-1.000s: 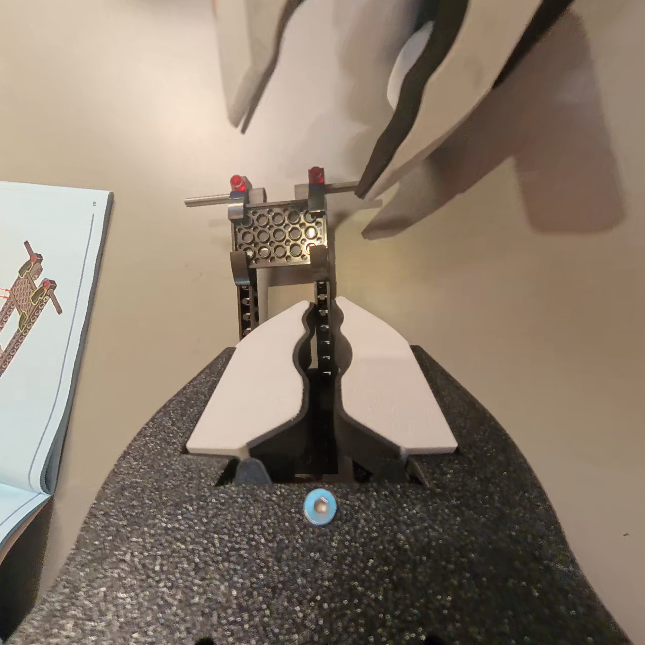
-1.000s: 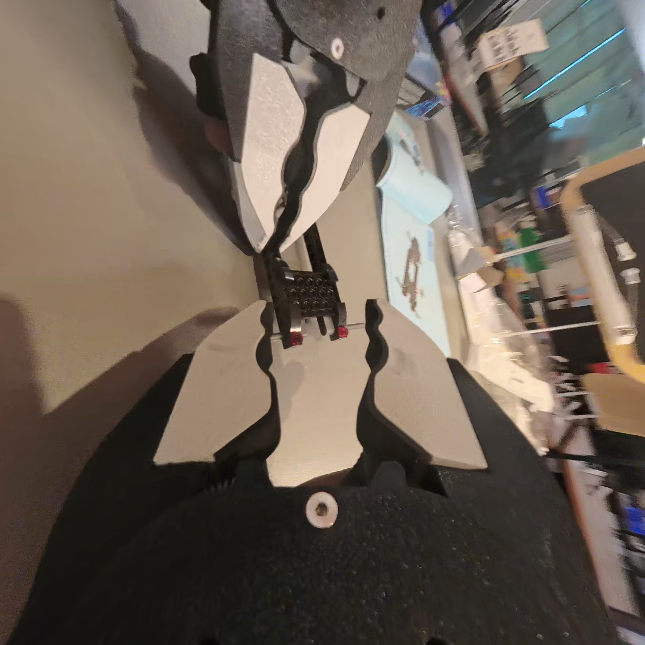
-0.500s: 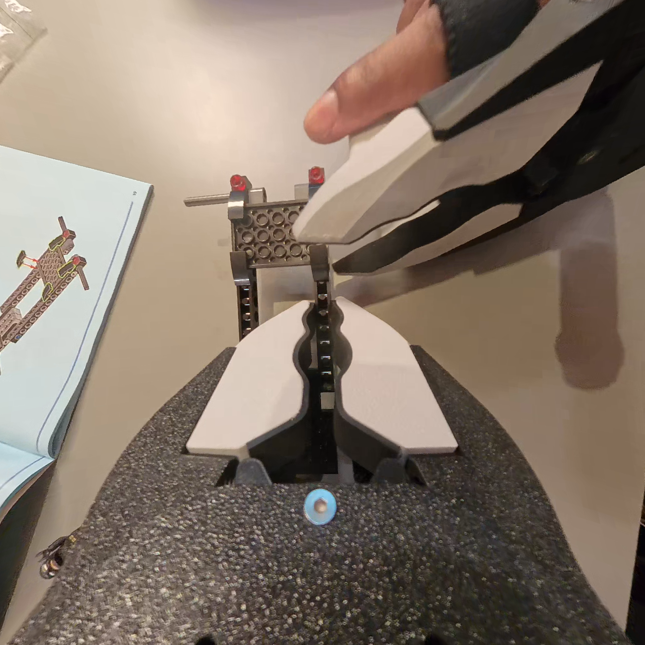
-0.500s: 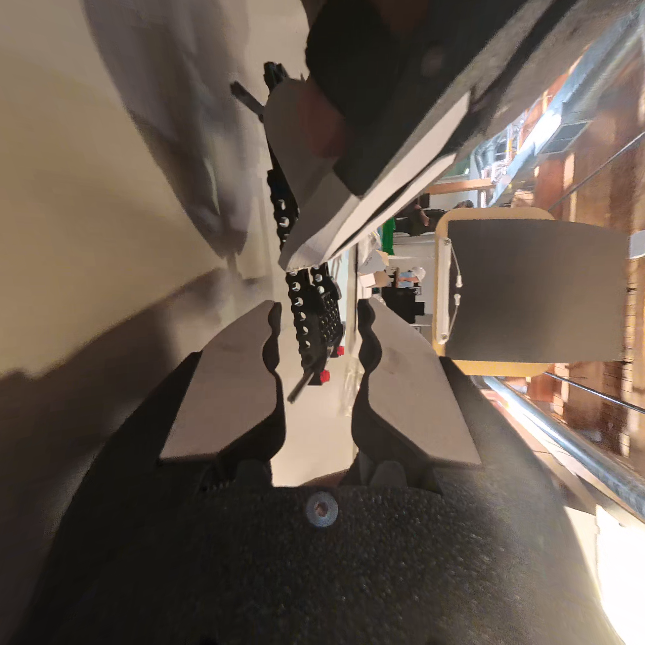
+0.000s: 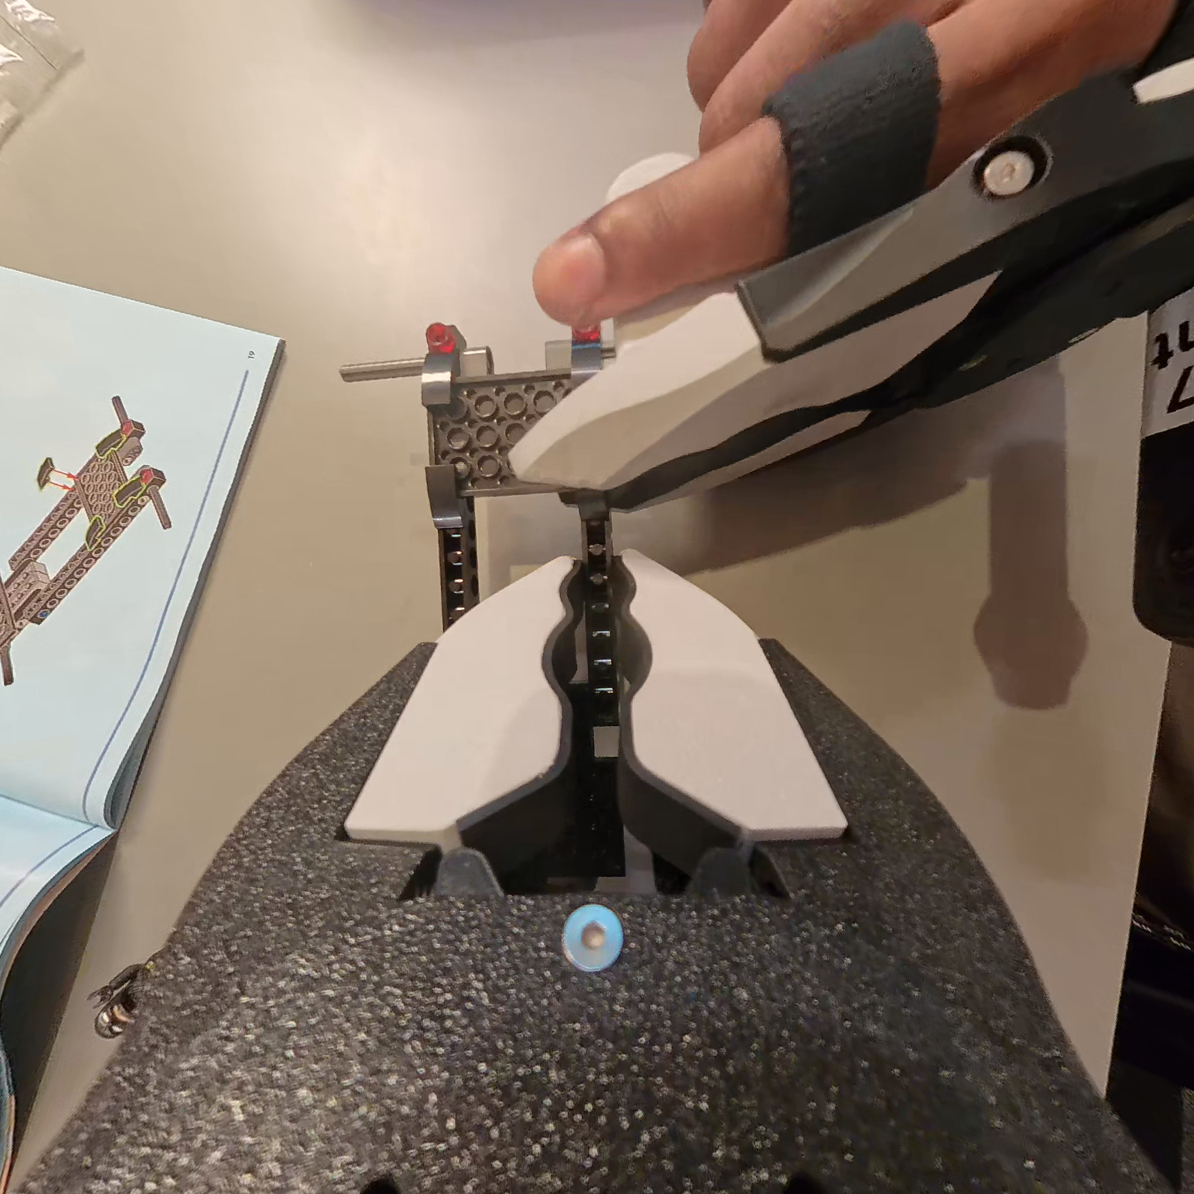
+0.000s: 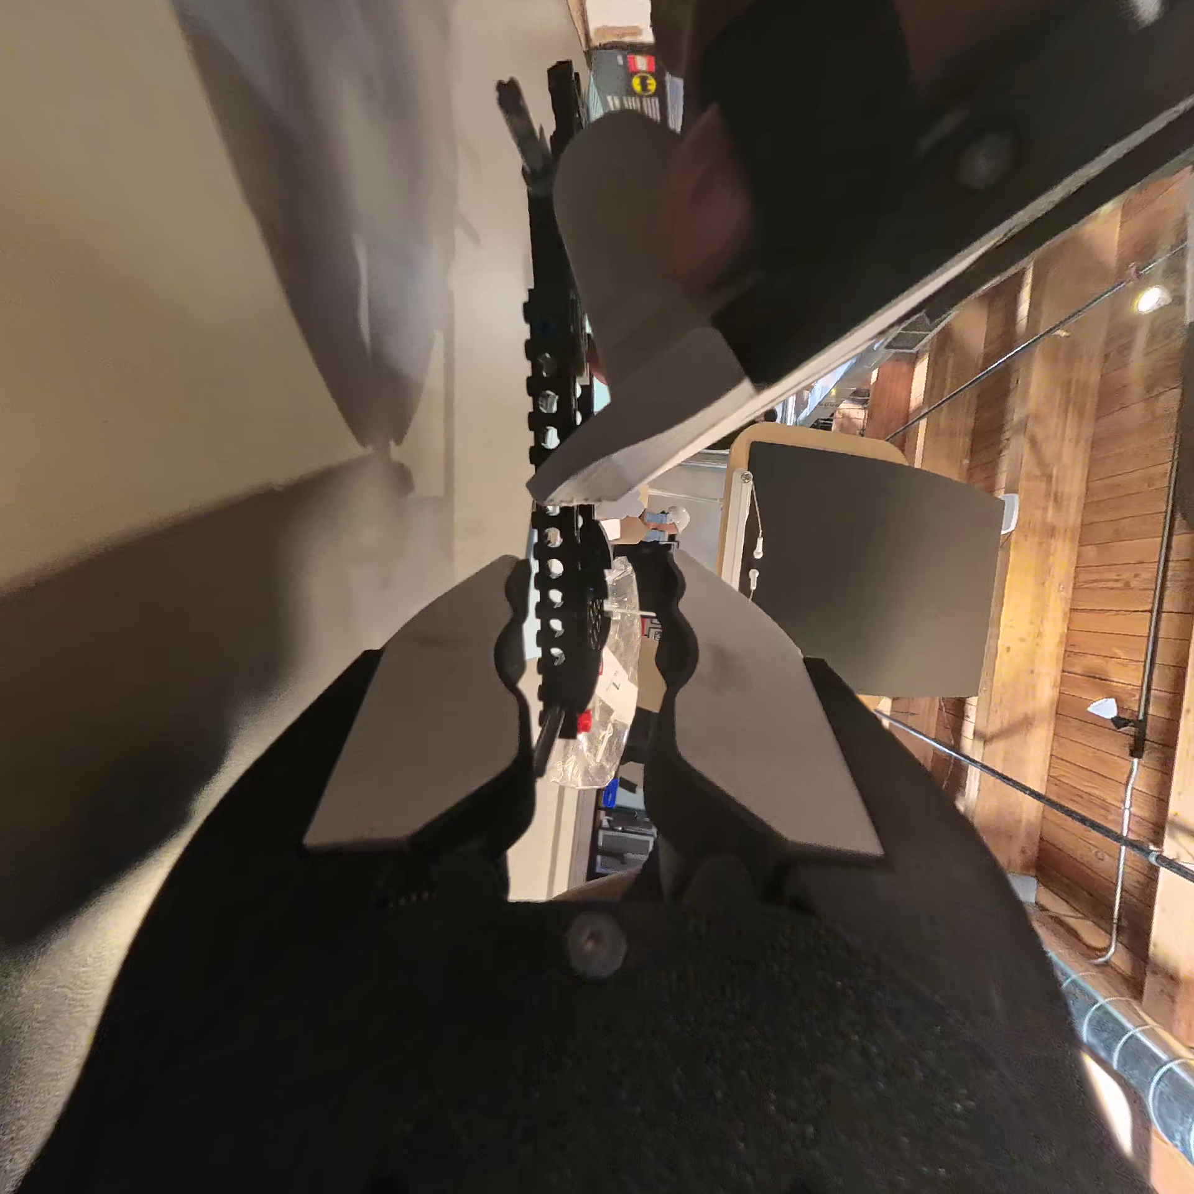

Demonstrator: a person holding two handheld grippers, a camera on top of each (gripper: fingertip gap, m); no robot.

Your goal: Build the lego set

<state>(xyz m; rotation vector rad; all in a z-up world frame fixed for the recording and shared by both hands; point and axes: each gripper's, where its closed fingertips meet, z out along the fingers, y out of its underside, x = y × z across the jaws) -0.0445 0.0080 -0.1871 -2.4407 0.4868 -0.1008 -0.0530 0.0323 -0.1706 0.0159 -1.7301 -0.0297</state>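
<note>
Two claws work on one dark brick-built model [image 5: 491, 433] held above the beige tabletop [image 5: 271, 161]. The left claw [image 5: 597, 562] is closed on one of the model's two black holed beams [image 5: 597, 620], its pale fingers [image 5: 491, 685] pressing the beam from either side, so the model sticks out ahead of it. At the model's far end sit a dark grey studded plate [image 5: 481, 429], a thin grey axle [image 5: 381, 371] and two small red studs [image 5: 440, 336].

From the right, the right claw [image 5: 562, 481] reaches in edge-on over the studded plate, with a person's fingers [image 5: 678, 239] lying on top of it and a black strap round one finger. In the right wrist view the right claw [image 6: 591, 568] straddles the model's end: the holed beam [image 6: 552, 601] lies just beside the left finger, while a clear gap separates the model from the right finger [image 6: 743, 678]. So that claw stands open around it, not gripping. Whether the near finger actually touches the beam cannot be told.

Left of the model, an open light-blue instruction booklet [image 5: 97, 517] lies on the tabletop, showing drawings of the build. A crumpled clear plastic bag [image 6: 591, 743] shows beyond the right claw's fingers.
</note>
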